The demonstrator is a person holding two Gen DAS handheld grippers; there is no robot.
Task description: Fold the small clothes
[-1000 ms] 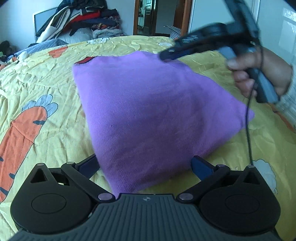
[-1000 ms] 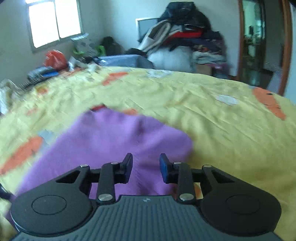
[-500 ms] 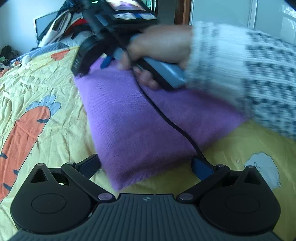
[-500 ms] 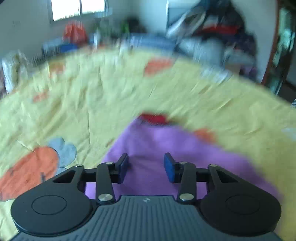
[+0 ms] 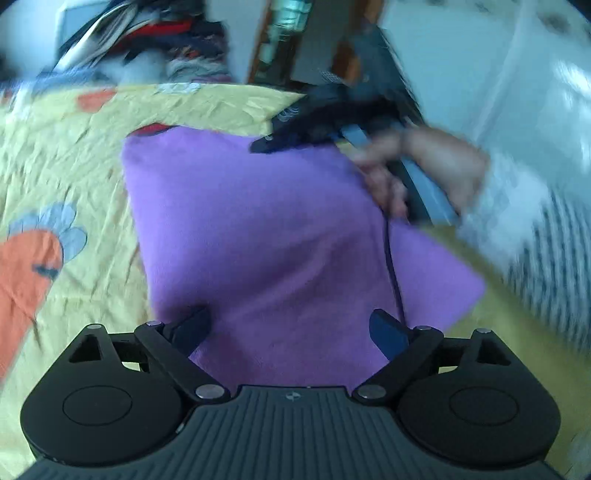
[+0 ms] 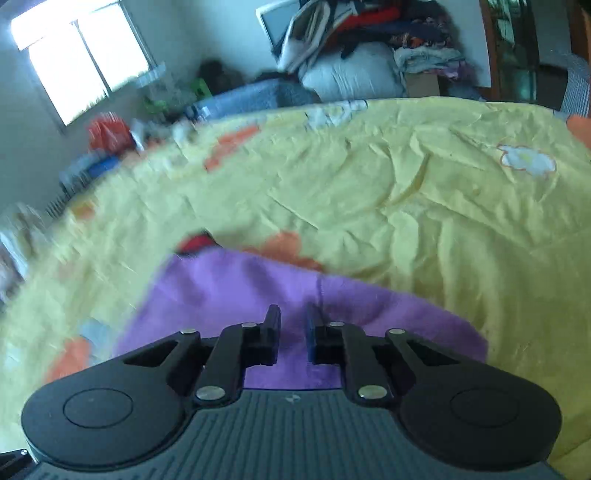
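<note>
Already the purple garment (image 5: 258,229) lay folded compact on the yellow bedsheet (image 6: 369,184). Left gripper (image 5: 290,328) straddled its near edge, jaws wide but closing, gripping nothing; right gripper (image 6: 293,332) over its far edge, nearly clenched, empty. Final tidy fold likely remained.

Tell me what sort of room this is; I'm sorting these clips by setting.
Most likely a bedroom in a home. A purple garment lies on a bed with a yellow cartoon-print sheet, a heap of clothes is piled against the far wall, and a window lets in daylight.
</note>
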